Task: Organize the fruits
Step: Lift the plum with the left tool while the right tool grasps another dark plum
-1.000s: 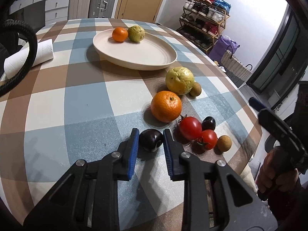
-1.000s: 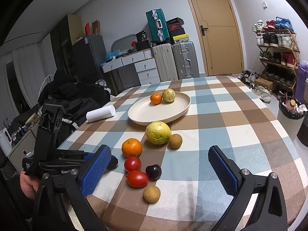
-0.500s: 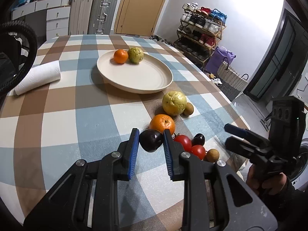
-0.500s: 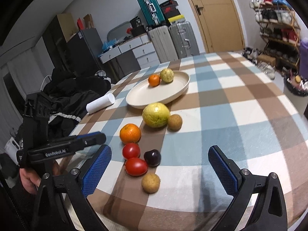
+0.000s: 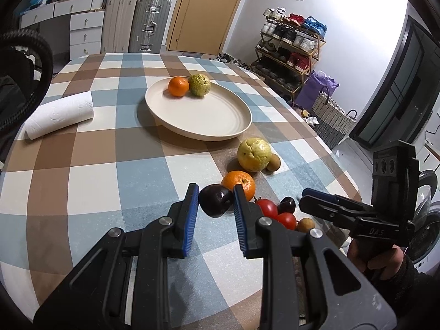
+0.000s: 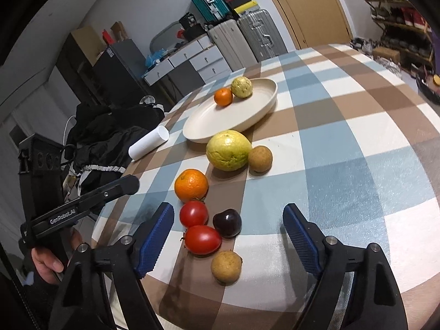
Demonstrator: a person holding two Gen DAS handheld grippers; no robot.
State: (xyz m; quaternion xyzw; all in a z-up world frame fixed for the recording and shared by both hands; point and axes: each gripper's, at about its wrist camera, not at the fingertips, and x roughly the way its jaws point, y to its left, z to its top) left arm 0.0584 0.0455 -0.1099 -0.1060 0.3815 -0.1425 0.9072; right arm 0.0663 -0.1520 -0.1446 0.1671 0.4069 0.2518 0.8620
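My left gripper is shut on a dark plum and holds it above the table. A cream plate farther back holds a small orange and a green guava. On the cloth lie a large yellow guava, an orange, two tomatoes, a second dark plum and two brown round fruits. My right gripper is open and empty, low over the tomatoes and plum.
A paper towel roll lies at the table's left side. Dark clothing is piled beside the table. Suitcases, drawers and a shoe rack stand behind. The table edge is close under both grippers.
My left gripper has lifted the dark plum off the cloth and risen. My right gripper has moved down and forward toward the fruit cluster.
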